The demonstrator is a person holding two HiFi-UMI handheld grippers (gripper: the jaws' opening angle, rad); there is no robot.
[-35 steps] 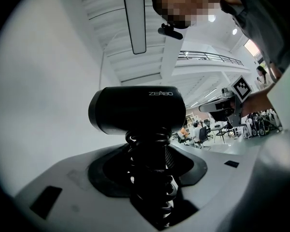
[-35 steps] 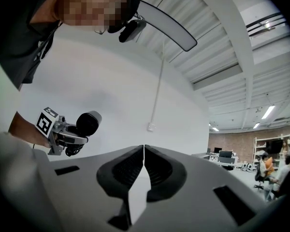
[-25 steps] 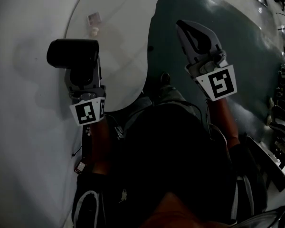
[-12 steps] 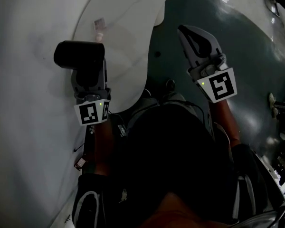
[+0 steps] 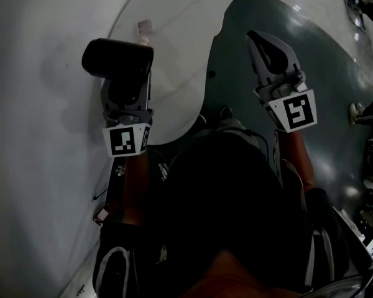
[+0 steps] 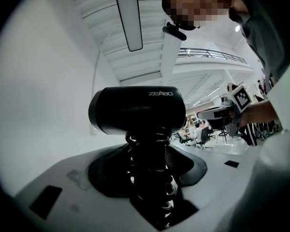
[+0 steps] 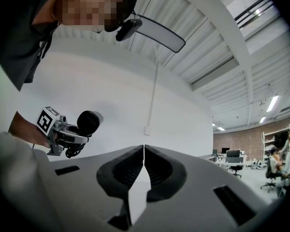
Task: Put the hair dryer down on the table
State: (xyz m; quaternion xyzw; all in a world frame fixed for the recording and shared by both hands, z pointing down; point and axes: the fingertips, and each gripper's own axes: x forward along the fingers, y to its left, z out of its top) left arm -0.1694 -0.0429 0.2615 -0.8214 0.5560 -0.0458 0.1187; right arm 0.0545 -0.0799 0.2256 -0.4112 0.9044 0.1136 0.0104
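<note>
My left gripper [image 5: 127,90] is shut on the handle of a black hair dryer [image 5: 118,58], whose barrel lies crosswise above the jaws. It hangs over the left edge of the white table [image 5: 174,79]. In the left gripper view the hair dryer [image 6: 137,110] fills the middle, and its ribbed handle runs down between the jaws of the left gripper [image 6: 152,178]. My right gripper [image 5: 261,45] is shut and holds nothing, out over the dark floor to the right of the table. Its jaws [image 7: 144,151] meet with no gap. From there the hair dryer [image 7: 87,121] shows far left.
A small packet [image 5: 143,25] and a small pale object [image 5: 146,40] lie on the table beyond the hair dryer. A white wall [image 5: 37,104] stands at the left. Dark floor [image 5: 298,36] spreads right of the table, with desks and chairs far off.
The left gripper has carried the hair dryer a little forward, closer to the packet on the table. The right gripper stays shut and has shifted slightly with the view.
</note>
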